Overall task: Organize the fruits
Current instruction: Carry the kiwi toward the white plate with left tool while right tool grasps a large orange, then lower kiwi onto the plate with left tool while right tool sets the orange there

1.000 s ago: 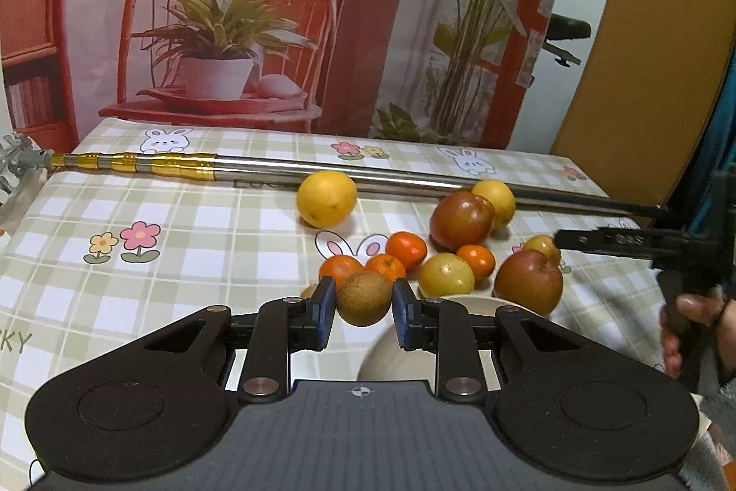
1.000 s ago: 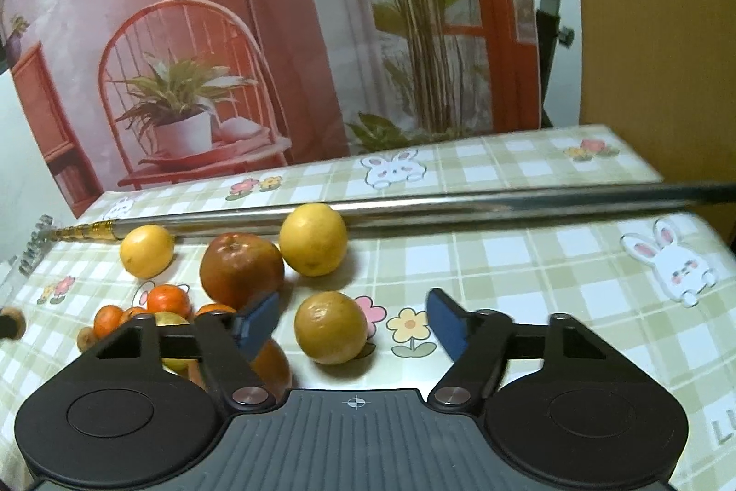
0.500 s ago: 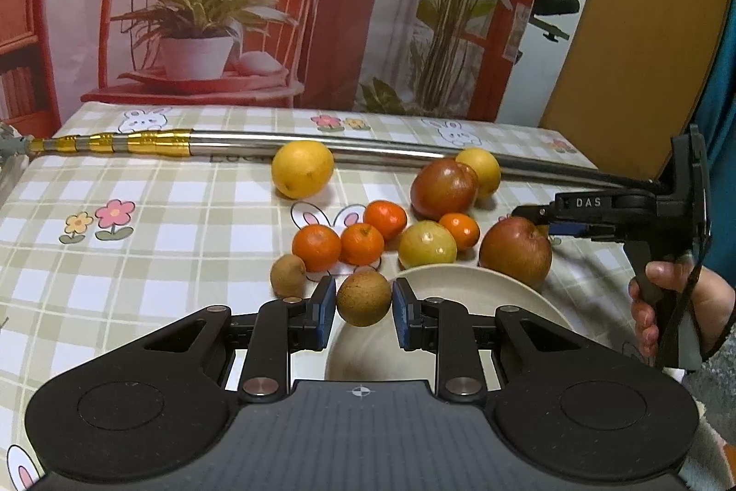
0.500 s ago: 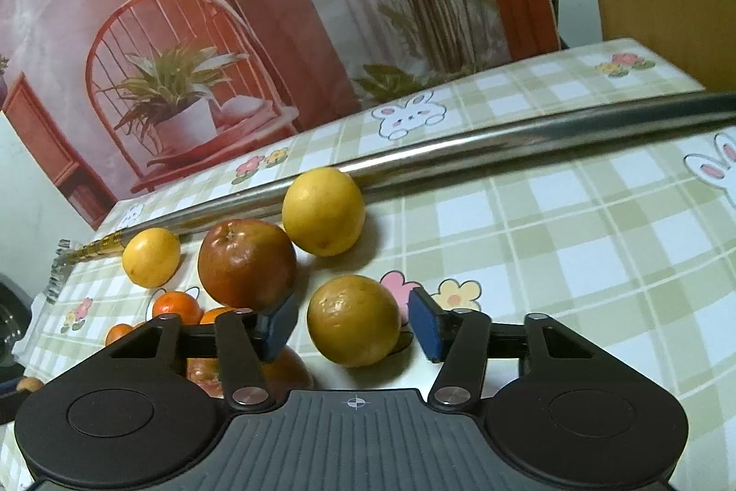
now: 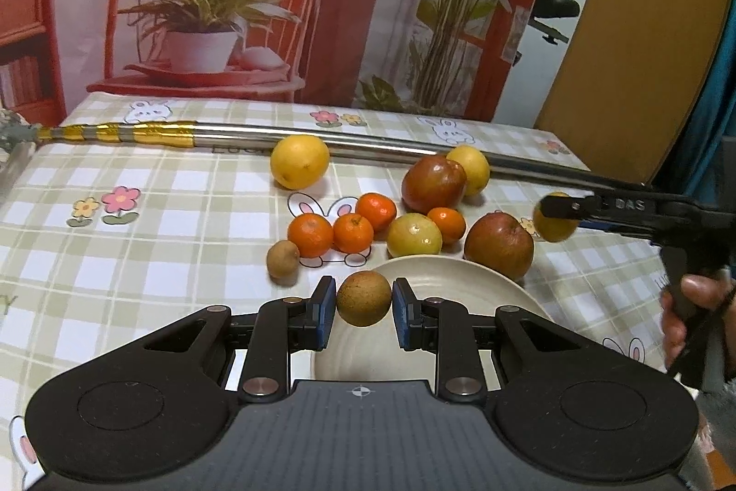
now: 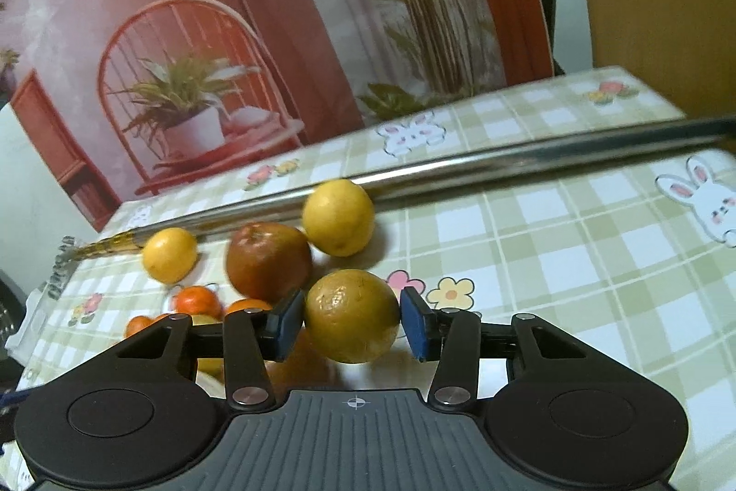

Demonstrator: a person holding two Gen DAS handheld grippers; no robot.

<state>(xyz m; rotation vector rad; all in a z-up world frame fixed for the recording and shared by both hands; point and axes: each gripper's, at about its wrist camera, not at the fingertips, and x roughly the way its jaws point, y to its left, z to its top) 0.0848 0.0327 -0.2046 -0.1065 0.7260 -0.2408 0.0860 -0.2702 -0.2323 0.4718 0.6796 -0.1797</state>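
While your left gripper (image 5: 363, 305) clamps the brown fruit (image 5: 363, 298) over the plate (image 5: 478, 284) rim and your right gripper (image 6: 352, 323) pinches a yellow-green orange (image 6: 352, 316) (barely lifted), either round fruit could slip and scatter the apple (image 6: 268, 262) at 11 o'clock.

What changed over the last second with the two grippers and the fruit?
The right gripper closed its fingers on the yellow-brown orange and lifted it. The left gripper carried its brown fruit back over the plate. The remaining fruit and the metal pole stayed put.
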